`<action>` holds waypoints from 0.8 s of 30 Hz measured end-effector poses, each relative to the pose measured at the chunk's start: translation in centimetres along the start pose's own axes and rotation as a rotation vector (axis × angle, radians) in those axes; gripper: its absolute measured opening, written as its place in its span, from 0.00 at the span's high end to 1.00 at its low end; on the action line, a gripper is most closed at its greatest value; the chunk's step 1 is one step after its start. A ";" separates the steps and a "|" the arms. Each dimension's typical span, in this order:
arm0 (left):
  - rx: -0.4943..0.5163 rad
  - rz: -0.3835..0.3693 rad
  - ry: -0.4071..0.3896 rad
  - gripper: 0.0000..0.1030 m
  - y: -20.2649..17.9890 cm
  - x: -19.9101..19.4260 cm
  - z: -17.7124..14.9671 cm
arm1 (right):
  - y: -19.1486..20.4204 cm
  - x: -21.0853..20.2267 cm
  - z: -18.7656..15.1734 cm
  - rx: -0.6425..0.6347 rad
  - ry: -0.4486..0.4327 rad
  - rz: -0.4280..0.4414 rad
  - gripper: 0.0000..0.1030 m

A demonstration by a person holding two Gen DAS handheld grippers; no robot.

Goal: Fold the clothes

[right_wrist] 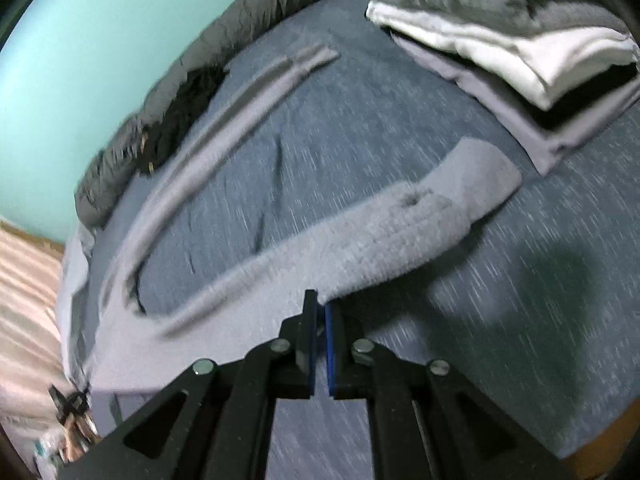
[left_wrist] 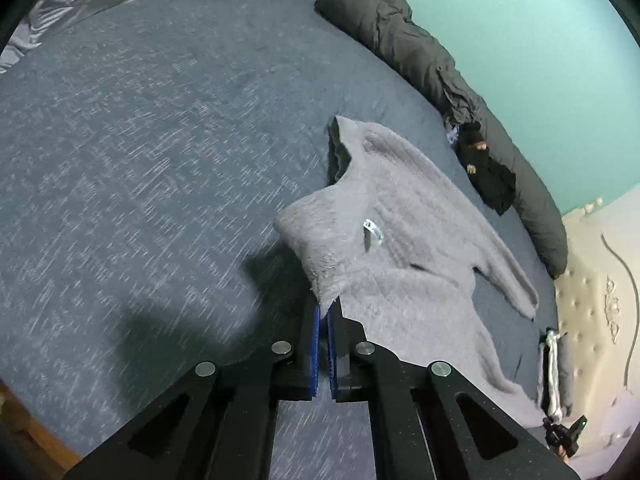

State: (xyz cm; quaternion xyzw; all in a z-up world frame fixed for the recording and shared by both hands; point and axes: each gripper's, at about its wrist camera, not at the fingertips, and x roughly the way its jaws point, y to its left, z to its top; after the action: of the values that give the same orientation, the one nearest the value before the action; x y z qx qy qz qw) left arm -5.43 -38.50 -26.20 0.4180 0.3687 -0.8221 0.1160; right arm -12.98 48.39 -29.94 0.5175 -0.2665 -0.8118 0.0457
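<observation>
The bed (left_wrist: 140, 140), under a blue-grey heathered cover, carries everything in view. Along its far side, against the teal wall (left_wrist: 520, 20), lies a long dark rolled quilt (left_wrist: 420, 52). A stack of folded clothes (right_wrist: 500, 32) sits at the far right corner in the right wrist view.

The grey fleece garment (left_wrist: 400, 240) is spread on the bed ahead of both tools, its long axis running away from the fingers toward the quilt. A sewn-in label (left_wrist: 372, 230) shows on its upper face.

The left gripper (left_wrist: 323, 308) is closed on a raised corner of the fleece. The right gripper (right_wrist: 321, 304) is likewise closed on the near edge of a broad lifted band (right_wrist: 400, 232) of the same garment; a narrower strip (right_wrist: 240, 108) trails toward the quilt. Both views are motion-blurred.

Judgement: each gripper holds one near edge, so the fold would carry forward over the body. Open bed lies to the left; the folded stack limits room on the right.
</observation>
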 end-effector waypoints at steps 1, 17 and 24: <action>0.002 0.001 0.007 0.97 0.3 -0.2 -0.3 | -0.5 0.1 -0.7 -0.003 0.018 -0.009 0.97; 0.028 0.124 0.054 0.92 1.4 0.5 -3.3 | -2.3 -2.5 -0.9 -0.056 0.005 -0.102 0.59; 0.113 0.128 0.029 0.90 -2.0 0.1 -2.8 | 3.6 1.4 1.1 -0.226 0.053 -0.018 0.54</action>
State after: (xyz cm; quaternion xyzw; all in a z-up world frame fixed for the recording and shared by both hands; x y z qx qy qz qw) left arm -4.77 -35.11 -26.37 0.4586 0.2958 -0.8263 0.1392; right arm -15.28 45.23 -29.02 0.5329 -0.1673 -0.8230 0.1033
